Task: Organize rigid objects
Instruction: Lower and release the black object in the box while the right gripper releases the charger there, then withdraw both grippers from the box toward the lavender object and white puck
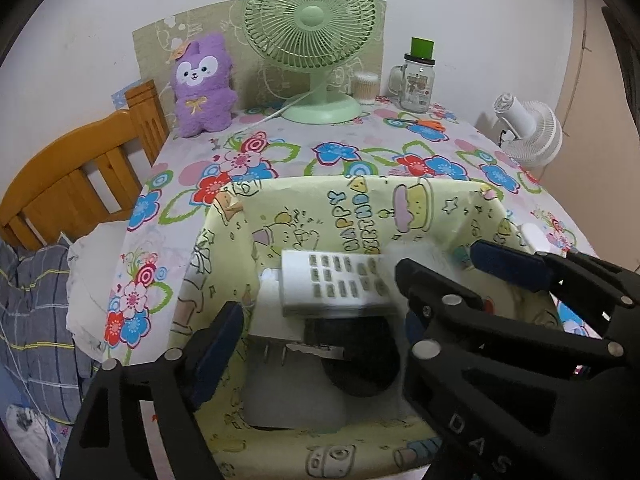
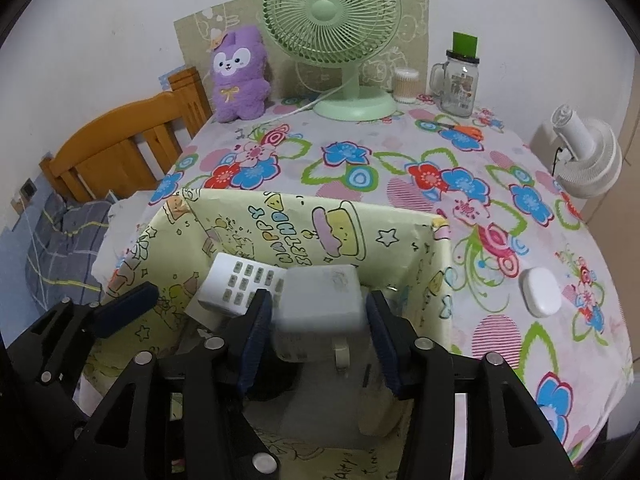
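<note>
A yellow cartoon-print box [image 1: 360, 204] [image 2: 304, 220] stands at the table's front edge. Inside it a white remote control [image 1: 332, 280] [image 2: 240, 284] lies tilted on a black round item [image 1: 360, 360] and a white plug [image 1: 276, 320]. My left gripper [image 1: 316, 340] hangs open over the box and touches nothing. My right gripper [image 2: 320, 320] is open around a blurred white block [image 2: 320, 304], with a slim gap at each pad. In the left wrist view the right gripper [image 1: 456, 268] crosses in from the right.
A white oval case [image 2: 540, 292] and orange scissors [image 2: 460, 130] lie on the flowered tablecloth [image 2: 360, 168]. A green fan [image 2: 332, 12], a purple plush [image 2: 238, 72], a swab tub [image 2: 406, 84] and a glass jar [image 2: 460, 84] line the back. A wooden headboard [image 1: 80, 168] stands left, a white fan [image 2: 588, 160] right.
</note>
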Tool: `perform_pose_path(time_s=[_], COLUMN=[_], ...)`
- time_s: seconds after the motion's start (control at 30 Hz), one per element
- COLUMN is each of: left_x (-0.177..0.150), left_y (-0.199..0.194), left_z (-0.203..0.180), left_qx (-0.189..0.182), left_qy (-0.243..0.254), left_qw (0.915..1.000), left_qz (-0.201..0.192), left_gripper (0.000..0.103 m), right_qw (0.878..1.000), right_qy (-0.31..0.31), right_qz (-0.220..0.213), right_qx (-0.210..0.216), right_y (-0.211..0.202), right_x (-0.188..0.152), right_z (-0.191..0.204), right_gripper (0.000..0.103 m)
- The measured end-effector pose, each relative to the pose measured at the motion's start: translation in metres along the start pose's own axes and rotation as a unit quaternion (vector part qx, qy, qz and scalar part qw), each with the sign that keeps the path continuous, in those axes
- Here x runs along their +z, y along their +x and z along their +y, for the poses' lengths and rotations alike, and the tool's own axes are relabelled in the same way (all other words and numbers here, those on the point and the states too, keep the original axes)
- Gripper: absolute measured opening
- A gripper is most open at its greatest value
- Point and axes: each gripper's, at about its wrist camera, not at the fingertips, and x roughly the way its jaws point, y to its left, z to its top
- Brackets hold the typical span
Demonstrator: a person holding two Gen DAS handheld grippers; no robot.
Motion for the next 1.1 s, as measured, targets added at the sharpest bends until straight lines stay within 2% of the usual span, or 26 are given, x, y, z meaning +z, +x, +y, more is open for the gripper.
perform_pose_path(time_s=[0.13,0.37,0.67,1.1], left_x=[-0.001,-0.001,-0.002,-0.004], left_y=[-0.007,-0.021,-0.037,-0.051], left_z=[-0.002,-0.01,-0.029,-0.055], left_qx=[-0.007,-0.006,-0.013,-0.017], left_qy=[0.0,0.007,0.02,0.028], left_qw=[1.0,0.9999,0.9993,0.9986], left_qz=[0.001,-0.012,-0.031,-0.04], left_gripper=[0.089,0.091,0.094,0.094], right_qw=[1.0,0.999,0.999,0.998], right_qy=[-0.021,-0.022,-0.011,-0.005], right_qz=[-0.006,-0.023,-0.041,-0.051], right_qx=[-0.014,-0.017,-0.027,-0.04], right_y=[-0.009,-0.026,-0.049,-0.072], right_x=[0.001,0.001,-0.005,-0.012], right_z=[0.003,0.0,-0.012,-0.033], right_gripper=[0.073,0.08,0.086,0.088])
